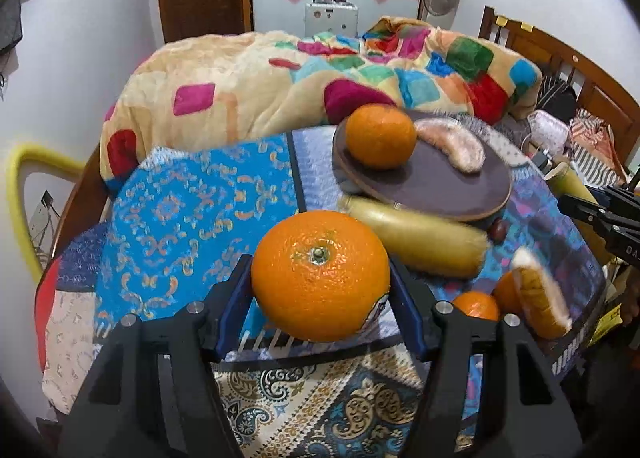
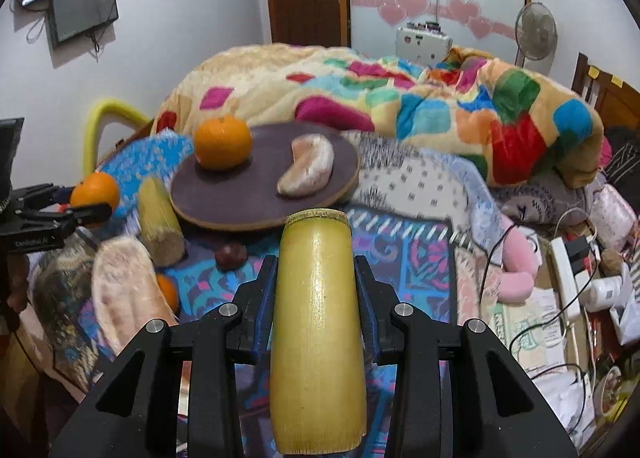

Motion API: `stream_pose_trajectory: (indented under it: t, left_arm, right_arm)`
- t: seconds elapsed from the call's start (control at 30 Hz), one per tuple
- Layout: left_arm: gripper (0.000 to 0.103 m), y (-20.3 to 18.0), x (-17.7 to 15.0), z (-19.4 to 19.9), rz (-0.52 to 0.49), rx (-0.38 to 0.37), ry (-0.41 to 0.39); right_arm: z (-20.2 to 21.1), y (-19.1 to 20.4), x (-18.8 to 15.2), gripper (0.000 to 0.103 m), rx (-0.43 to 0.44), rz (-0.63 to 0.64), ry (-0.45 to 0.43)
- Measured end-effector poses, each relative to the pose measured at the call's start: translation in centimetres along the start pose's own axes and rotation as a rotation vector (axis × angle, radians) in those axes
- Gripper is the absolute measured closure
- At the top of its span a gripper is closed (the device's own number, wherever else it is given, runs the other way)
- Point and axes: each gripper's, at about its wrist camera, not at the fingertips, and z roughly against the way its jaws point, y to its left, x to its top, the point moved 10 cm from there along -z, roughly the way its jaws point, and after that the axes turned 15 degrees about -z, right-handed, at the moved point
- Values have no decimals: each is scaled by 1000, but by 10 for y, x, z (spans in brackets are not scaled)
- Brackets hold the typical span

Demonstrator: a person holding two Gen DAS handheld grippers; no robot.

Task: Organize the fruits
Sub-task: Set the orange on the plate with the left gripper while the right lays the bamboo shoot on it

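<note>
My left gripper [image 1: 320,278] is shut on a large orange [image 1: 320,274], held above the patterned cloth; it also shows in the right wrist view [image 2: 94,194]. My right gripper [image 2: 316,270] is shut on a yellow sugarcane piece [image 2: 318,330], held lengthwise between the fingers. A round dark plate [image 1: 432,182] [image 2: 248,194] carries a second orange [image 1: 380,136] [image 2: 223,142] and a pink pomelo segment [image 1: 452,144] [image 2: 306,170]. A second sugarcane piece [image 1: 420,242] [image 2: 160,222] lies beside the plate.
A small brown chestnut-like fruit [image 2: 231,256] lies near the plate. Another pomelo segment [image 2: 128,298] and a small orange [image 1: 476,306] lie at the front. A colourful blanket [image 2: 400,98] is heaped behind. Cables and a power strip [image 2: 564,278] lie at the right.
</note>
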Motion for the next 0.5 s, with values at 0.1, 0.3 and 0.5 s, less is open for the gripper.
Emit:
stream_pose_trajectory:
  t: [0.1,0.3,0.5]
  left_arm:
    - [39,-2,14,8,-8,7,-32]
    - [39,-13,41,13,-34,-1,-79]
    - [39,-30,60,1,-64,-32,-88]
  right_arm:
    - [12,6,12,69,7,14,-46]
    - [21,18,35,69,32,24,-106]
    - [10,28,51,69,45,24,-122]
